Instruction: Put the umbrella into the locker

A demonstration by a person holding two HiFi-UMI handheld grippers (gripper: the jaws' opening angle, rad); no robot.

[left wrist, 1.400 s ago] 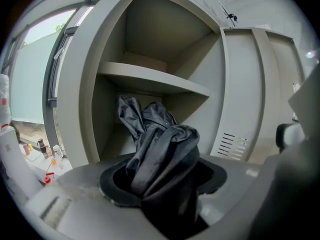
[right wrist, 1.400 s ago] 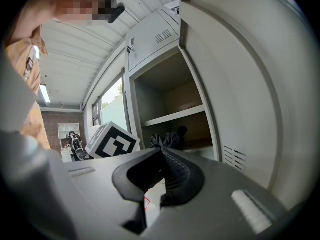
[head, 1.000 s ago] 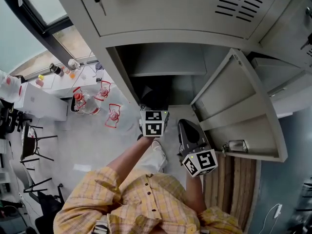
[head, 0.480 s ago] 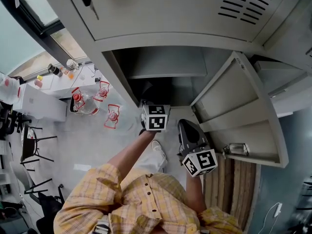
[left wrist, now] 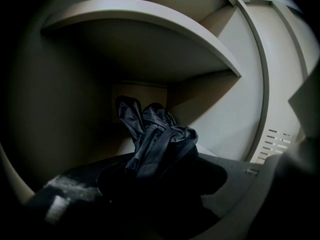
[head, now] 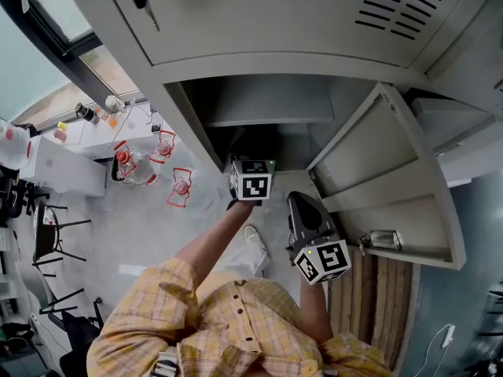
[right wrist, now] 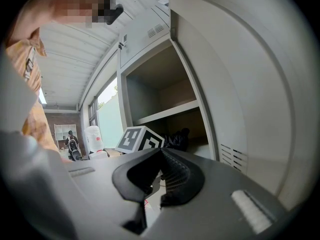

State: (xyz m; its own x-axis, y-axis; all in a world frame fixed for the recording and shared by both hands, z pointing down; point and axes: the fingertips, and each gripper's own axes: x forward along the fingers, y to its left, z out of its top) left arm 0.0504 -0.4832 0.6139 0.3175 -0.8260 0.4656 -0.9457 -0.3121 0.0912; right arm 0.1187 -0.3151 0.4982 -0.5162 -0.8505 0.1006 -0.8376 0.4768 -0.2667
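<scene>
Head view: the left gripper (head: 251, 177) reaches into the open lower compartment of the grey locker (head: 259, 61). Its marker cube sits at the compartment's mouth and its jaws are lost in the dark beyond. The right gripper (head: 302, 210) hangs just to the right of the left one and nearer the person, outside the locker, beside the open locker door (head: 377, 163). Both arms come from a yellow plaid shirt (head: 220, 320) below.

Left gripper view: the left gripper (left wrist: 160, 179) is grasping the umbrella (left wrist: 155, 144). The folded dark bundle rises from between the wide-set jaws and sticks out ahead of them, inside the compartment. A shelf (left wrist: 150, 19) lies above the gripper, the back wall straight ahead and the side wall to its right. Whether the umbrella touches the compartment floor under the jaws cannot be told in the dark.

Right gripper view: the right gripper (right wrist: 161, 156) is clenched, its ridged pads meeting at the tips with nothing between them. Ahead of it and slightly left stands the left gripper's marker cube (right wrist: 140, 140). Just beyond the cube the umbrella (right wrist: 177, 139) shows as a dark lump under the shelf, within the locker. The door stands along this gripper's right.
</scene>
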